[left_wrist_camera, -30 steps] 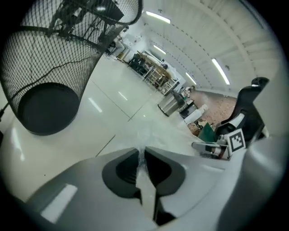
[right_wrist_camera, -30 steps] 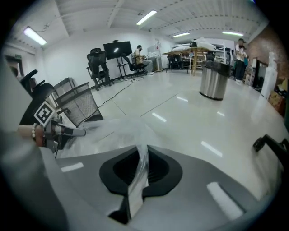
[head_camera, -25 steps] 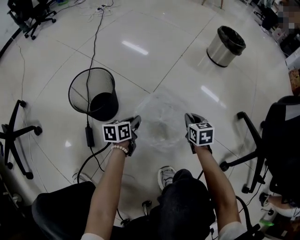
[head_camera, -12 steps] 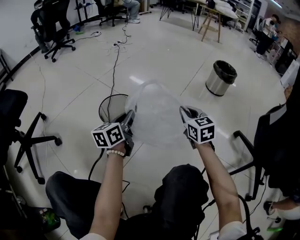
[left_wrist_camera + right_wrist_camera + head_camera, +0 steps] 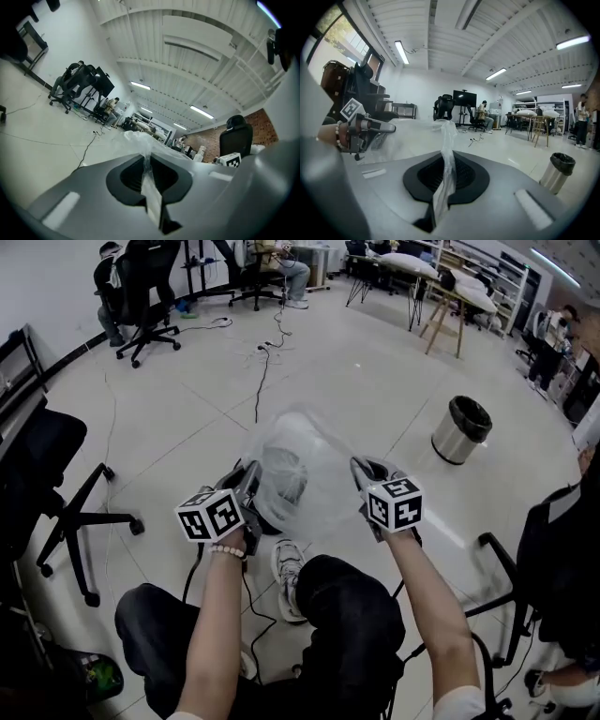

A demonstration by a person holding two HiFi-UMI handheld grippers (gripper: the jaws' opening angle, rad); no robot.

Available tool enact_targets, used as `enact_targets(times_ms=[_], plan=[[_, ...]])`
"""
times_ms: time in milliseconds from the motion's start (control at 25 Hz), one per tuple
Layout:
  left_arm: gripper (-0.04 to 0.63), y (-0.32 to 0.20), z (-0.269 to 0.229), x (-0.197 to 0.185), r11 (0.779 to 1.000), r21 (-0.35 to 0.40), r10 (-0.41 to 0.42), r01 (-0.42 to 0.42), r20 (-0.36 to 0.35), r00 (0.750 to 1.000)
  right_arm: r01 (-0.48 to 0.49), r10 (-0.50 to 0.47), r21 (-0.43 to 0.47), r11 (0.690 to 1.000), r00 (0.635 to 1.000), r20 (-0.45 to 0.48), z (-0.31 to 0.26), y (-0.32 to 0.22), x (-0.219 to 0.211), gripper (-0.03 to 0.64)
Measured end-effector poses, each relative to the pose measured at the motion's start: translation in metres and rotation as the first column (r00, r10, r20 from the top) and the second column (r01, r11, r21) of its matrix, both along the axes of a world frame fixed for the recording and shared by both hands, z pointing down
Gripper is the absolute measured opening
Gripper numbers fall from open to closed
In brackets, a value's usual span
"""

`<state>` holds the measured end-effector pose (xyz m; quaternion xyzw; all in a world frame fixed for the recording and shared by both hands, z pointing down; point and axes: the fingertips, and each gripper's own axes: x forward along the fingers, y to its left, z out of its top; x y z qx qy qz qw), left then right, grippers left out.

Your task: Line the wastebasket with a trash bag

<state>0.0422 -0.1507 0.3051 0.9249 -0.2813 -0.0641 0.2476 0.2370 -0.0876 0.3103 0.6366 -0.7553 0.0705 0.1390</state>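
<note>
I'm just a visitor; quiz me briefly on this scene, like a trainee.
1. True or false: the left hand-held gripper and right hand-held gripper are both shut on the clear plastic trash bag.
2. The round steel bin with black liner stands: A) at the head view's right; B) between the hand-held grippers; C) on a chair.
3. Fill in: each hand-held gripper carries a cube with black-and-white square ___.
Key: true; A; markers.

Open floor (image 5: 375, 381) ahead, sides crowded
A stretched trash bag (image 5: 300, 465) blocks the near middle; an office chair (image 5: 47, 465) crowds the left, a steel bin (image 5: 461, 430) stands off right.
</note>
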Motion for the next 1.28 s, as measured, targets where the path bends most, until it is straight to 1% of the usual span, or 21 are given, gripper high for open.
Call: enact_targets(times_ms=[200,280,400,480,600,680,760,840,920,1040,1120,1200,1280], plan=[[0.012,-0.030,0.013,-0.023,0.998,-0.003,-0.057,0.058,0.052,0.997,0.050,-0.050,-0.002,0.999,0.998,0.040,0.017,-0.043,-0.015,0.002],[0.012,-0.036,0.017,-0.031,0.998,-0.002,-0.070,0.070,0.049,0.996,0.066,-0.065,-0.010,0.998,0.997,0.047,0.026,-0.053,-0.021,0.002],[0.012,-0.048,0.018,-0.045,0.996,0.004,-0.090,0.089,0.026,0.996,0.088,-0.088,0.001,0.996,0.996,0.015,0.029,-0.070,-0.030,0.002],[0.012,-0.058,0.015,-0.051,0.996,0.020,-0.086,0.086,0.022,0.996,0.091,-0.091,0.018,0.996,0.996,0.006,0.026,-0.083,-0.032,0.002],[0.012,-0.076,0.003,-0.056,0.996,0.043,-0.074,0.073,0.007,0.997,0.087,-0.088,0.044,0.995,0.996,0.026,0.019,-0.103,-0.038,0.002],[0.012,-0.083,0.005,-0.057,0.997,0.049,-0.055,0.054,0.014,0.998,0.088,-0.089,0.048,0.995,0.996,0.019,0.019,-0.111,-0.043,0.002],[0.012,-0.086,0.016,-0.054,0.999,0.032,-0.023,0.022,0.038,0.999,0.090,-0.090,0.036,0.995,0.996,0.000,0.024,-0.116,-0.047,0.002],[0.012,-0.085,0.033,-0.051,1.000,-0.003,0.008,-0.007,0.056,0.998,0.089,-0.089,0.013,0.996,0.996,-0.019,0.033,-0.118,-0.046,0.002],[0.012,-0.083,0.047,-0.048,0.999,-0.034,0.025,-0.024,0.055,0.998,0.082,-0.082,-0.011,0.997,0.996,-0.028,0.044,-0.117,-0.041,0.002],[0.012,-0.079,0.063,-0.046,0.998,-0.058,0.038,-0.034,0.061,0.997,0.067,-0.069,-0.041,0.997,0.997,-0.026,0.061,-0.117,-0.028,0.002],[0.012,-0.080,0.075,-0.045,0.996,-0.080,0.033,-0.027,0.072,0.997,0.062,-0.064,-0.044,0.997,0.998,-0.024,0.068,-0.117,-0.022,0.002],[0.012,-0.082,0.086,-0.048,0.994,-0.107,0.011,-0.003,0.074,0.997,0.065,-0.065,-0.041,0.997,0.998,-0.017,0.071,-0.118,-0.020,0.002],[0.012,-0.085,0.096,-0.052,0.992,-0.127,-0.013,0.024,0.084,0.996,0.073,-0.075,-0.057,0.996,0.997,-0.024,0.077,-0.119,-0.021,0.002]])
